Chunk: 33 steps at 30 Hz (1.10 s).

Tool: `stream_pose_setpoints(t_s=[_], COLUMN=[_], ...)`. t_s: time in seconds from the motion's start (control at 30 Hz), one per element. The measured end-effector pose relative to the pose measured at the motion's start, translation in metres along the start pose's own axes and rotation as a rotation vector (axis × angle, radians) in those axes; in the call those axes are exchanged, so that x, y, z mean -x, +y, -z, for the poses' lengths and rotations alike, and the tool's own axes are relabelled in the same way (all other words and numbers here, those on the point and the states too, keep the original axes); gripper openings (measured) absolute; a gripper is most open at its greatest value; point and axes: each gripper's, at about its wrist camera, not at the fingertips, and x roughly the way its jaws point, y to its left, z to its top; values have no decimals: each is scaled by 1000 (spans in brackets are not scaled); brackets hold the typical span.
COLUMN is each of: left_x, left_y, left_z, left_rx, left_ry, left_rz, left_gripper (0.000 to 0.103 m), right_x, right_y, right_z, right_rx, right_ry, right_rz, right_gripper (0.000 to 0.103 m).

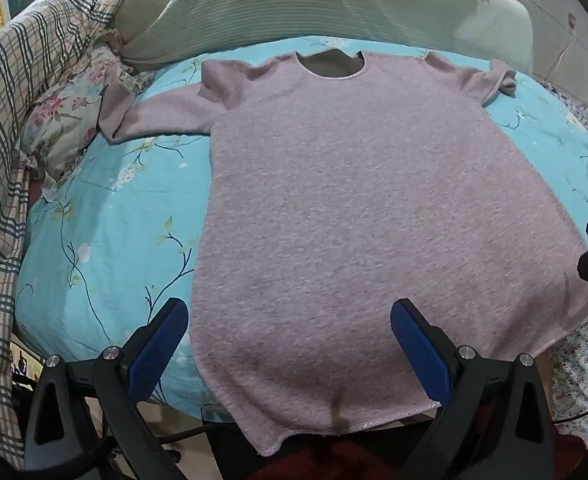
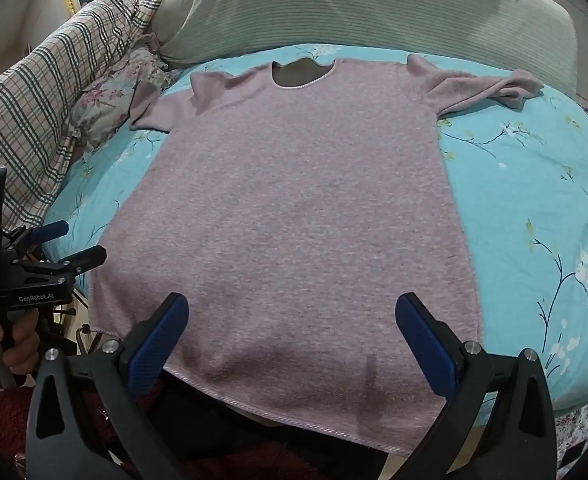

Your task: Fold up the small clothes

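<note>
On the floral sheet (image 1: 106, 240), ringed by plaid quilt (image 1: 18, 92) and pillow (image 1: 254, 8), the pink top (image 1: 334, 220) lies flat — both jaws wide, empty.

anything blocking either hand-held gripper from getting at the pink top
Nothing visible does. The pink top lies spread flat on the blue floral sheet, with nothing resting on it. The left hand-held gripper and right hand-held gripper both sit open at its near hem. The plaid blanket stays off to the side.
</note>
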Motion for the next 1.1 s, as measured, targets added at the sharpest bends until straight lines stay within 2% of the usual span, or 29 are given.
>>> stream_pose_setpoints(t_s=[0.7, 0.93, 1.1], left_x=[4, -5, -12], left_y=[1, 2, 0], left_z=[-2, -7, -9], left_rx=[6, 6, -7], left_ry=[-3, 23, 49], left_rz=[4, 1, -1], left_gripper=[102, 102, 102], right_x=[1, -5, -10], right_y=[-1, -6, -17], right_z=[-6, -9, -14], right_rx=[0, -9, -67], right_ry=[-15, -6, -2], right_rz=[-20, -19, -57], right_gripper=[103, 103, 103])
